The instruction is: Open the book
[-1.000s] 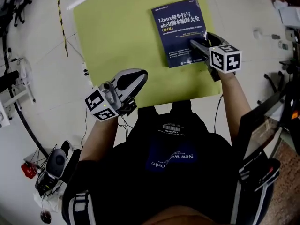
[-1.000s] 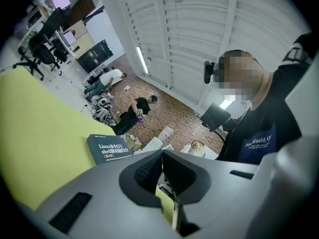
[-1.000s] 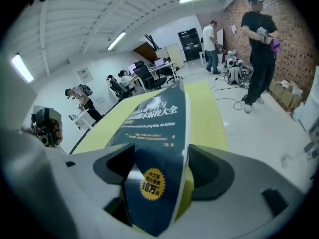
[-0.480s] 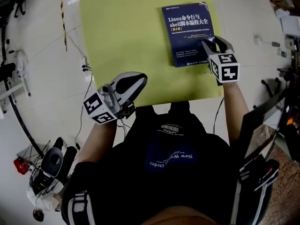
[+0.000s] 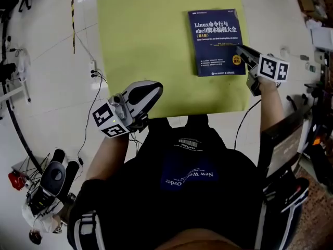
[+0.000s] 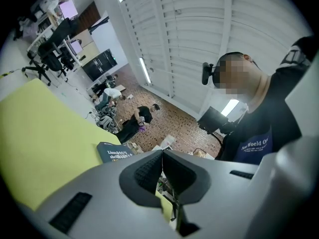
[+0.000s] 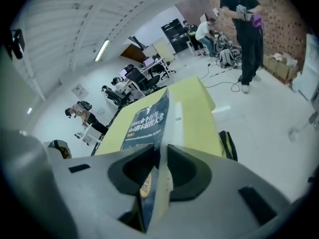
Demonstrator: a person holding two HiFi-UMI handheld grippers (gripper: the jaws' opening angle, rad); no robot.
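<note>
While the right gripper (image 5: pixel 240 50) is closing its fingers (image 7: pixel 185 172) on the fore-edge of the book (image 5: pixel 216 40), the book lies closed and flat on the desk (image 5: pixel 140 46), close to the right edge and roughly midway between the near and far edges. The right gripper view shows the dark cover and a thin band of pages pinched between the pads at the book's near right corner. For a clean opening, the grip should probably take the cover or only a few leaves, not the whole block. The pinched edge should then rise and swing in an arc toward the spine, judged to be on the left, so that the book does not slide. The left gripper (image 5: pixel 154 87), fingers clenched on nothing, hovers over the desk's near edge, free to steady the book. Compared with one second ago, the right gripper has left the cover for the book's right side, has rolled, and its fingers have narrowed from wide apart.
</note>
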